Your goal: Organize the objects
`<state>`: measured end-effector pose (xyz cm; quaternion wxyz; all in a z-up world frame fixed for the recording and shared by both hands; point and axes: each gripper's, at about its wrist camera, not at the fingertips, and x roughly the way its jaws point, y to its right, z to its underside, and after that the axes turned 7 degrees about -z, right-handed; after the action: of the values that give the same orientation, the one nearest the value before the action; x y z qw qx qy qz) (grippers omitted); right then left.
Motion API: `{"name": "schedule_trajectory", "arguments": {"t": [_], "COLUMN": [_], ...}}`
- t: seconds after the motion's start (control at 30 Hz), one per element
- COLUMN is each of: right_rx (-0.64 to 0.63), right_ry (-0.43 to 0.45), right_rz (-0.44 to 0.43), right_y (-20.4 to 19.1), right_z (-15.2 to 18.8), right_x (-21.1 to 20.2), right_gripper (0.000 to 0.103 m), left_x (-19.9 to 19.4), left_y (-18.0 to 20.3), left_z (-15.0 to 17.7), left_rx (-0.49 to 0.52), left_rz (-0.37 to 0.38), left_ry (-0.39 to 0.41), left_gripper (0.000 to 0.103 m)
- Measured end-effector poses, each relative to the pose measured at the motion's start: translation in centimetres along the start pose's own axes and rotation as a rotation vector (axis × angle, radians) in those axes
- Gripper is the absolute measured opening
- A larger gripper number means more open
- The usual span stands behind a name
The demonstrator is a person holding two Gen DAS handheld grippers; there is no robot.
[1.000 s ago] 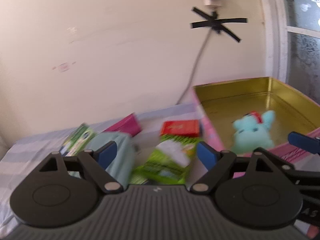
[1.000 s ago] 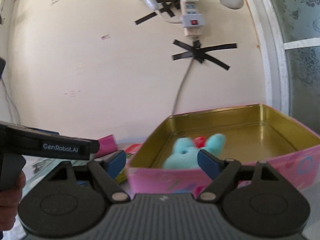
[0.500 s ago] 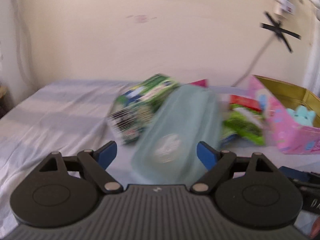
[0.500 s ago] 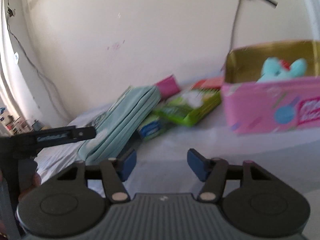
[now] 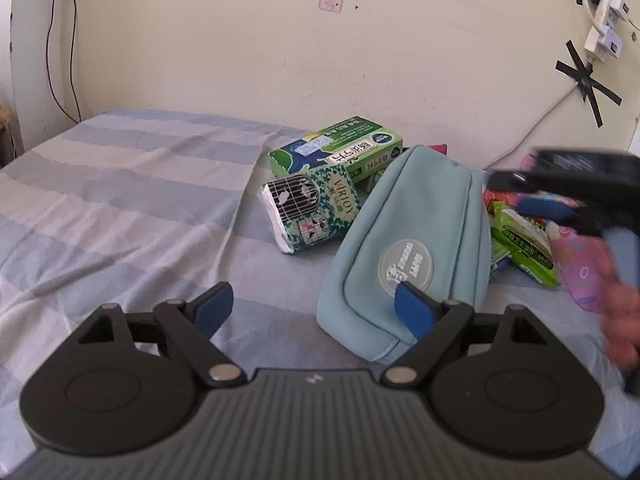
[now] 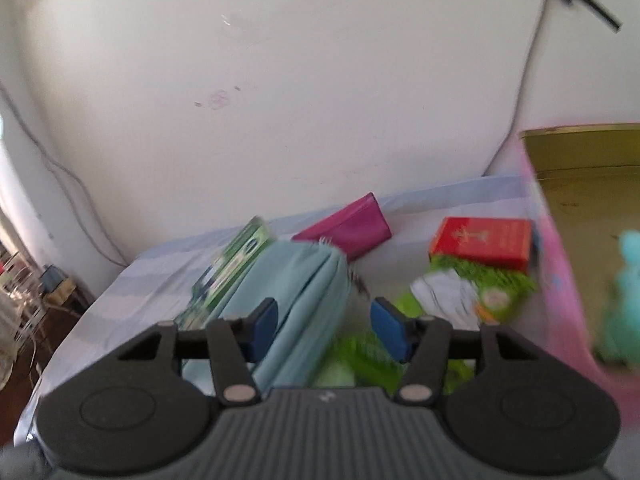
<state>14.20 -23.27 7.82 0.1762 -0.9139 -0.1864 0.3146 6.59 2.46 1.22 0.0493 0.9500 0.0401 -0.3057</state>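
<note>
A light blue zip pouch [image 5: 416,256] lies on the striped bedsheet, also in the right wrist view [image 6: 296,304]. My left gripper [image 5: 312,308] is open and empty just in front of the pouch's near end. My right gripper [image 6: 324,330] is open and empty above the pouch's far end; it shows blurred in the left wrist view [image 5: 560,200]. A green box [image 5: 340,152], a patterned tissue pack [image 5: 308,208], green packets [image 6: 468,292], a red box [image 6: 484,242] and a magenta wallet [image 6: 348,228] lie around the pouch.
A pink tin [image 6: 560,264] with a gold inside stands at the right and holds a turquoise plush toy [image 6: 624,300]. The cream wall [image 5: 280,40] runs close behind the objects, with a cable [image 6: 520,96] and taped power strips [image 5: 600,36]. Striped sheet [image 5: 100,200] spreads to the left.
The left gripper has pulled back and lowered, with the pouch now at its right finger. The right gripper has swung in over the pouch and packets, closer to the tin.
</note>
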Motion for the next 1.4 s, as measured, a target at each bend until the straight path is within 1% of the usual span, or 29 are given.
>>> {"name": "schedule_trajectory", "arguments": {"t": [0.07,0.13,0.2,0.27,0.33,0.37,0.4,0.43,0.53,0.6,0.7,0.97,1.13,1.3,1.4], "right_rx": [0.006,0.022,0.038,0.057,0.063,0.051,0.038,0.024,-0.025,-0.052,-0.059,-0.068,-0.071,-0.093,-0.083], "right_ry": [-0.033,-0.063,-0.088,-0.094,-0.087,-0.078,-0.067,-0.053,-0.007,0.027,0.079,0.209,0.246,0.260,0.255], "right_rz": [0.026,0.009,-0.022,-0.051,-0.066,-0.058,-0.048,-0.038,-0.005,0.014,0.028,0.066,0.081,0.089,0.087], "right_y": [0.3,0.4,0.5,0.5,0.1,-0.2,-0.6,-0.9,-2.2,-2.8,-3.3,-3.4,-3.0,-3.0,-2.5], "right_z": [-0.9,-1.3,-1.5,-1.2,-0.9,-0.8,-0.7,-0.6,-0.3,-0.1,0.3,2.8,4.7,6.6,8.1], "right_x": [2.2,3.9,5.2,6.1,6.1,5.9,5.7,5.4,4.4,3.5,1.8,-5.0,-8.2,-10.5,-12.5], "right_gripper": [0.062,0.068,0.069,0.069,0.059,0.056,0.051,0.048,0.043,0.042,0.041,0.040,0.040,0.041,0.041], "left_x": [0.2,0.5,0.8,1.1,1.3,1.4,1.5,1.5,1.6,1.6,1.6,1.2,0.9,0.8,0.4], "left_y": [-0.2,-0.6,-0.9,-1.2,-1.3,-1.4,-1.4,-1.4,-1.5,-1.5,-1.6,-1.4,-1.1,-1.1,-1.0], "left_z": [-0.1,-0.2,-0.3,-0.3,-0.2,-0.2,-0.2,-0.2,-0.2,-0.1,0.0,0.4,0.7,0.8,1.0], "left_rx": [-0.018,-0.026,-0.038,-0.051,-0.057,-0.058,-0.059,-0.060,-0.063,-0.064,-0.067,-0.054,-0.036,-0.026,-0.020], "left_rz": [0.004,0.010,0.023,0.035,0.045,0.047,0.050,0.052,0.058,0.060,0.065,0.065,0.064,0.069,0.074], "left_ry": [-0.008,-0.012,-0.018,-0.024,-0.028,-0.028,-0.028,-0.030,-0.031,-0.032,-0.035,-0.032,-0.023,-0.026,-0.025], "left_gripper": [0.093,0.095,0.095,0.096,0.096,0.096,0.096,0.097,0.097,0.097,0.097,0.098,0.098,0.098,0.098]}}
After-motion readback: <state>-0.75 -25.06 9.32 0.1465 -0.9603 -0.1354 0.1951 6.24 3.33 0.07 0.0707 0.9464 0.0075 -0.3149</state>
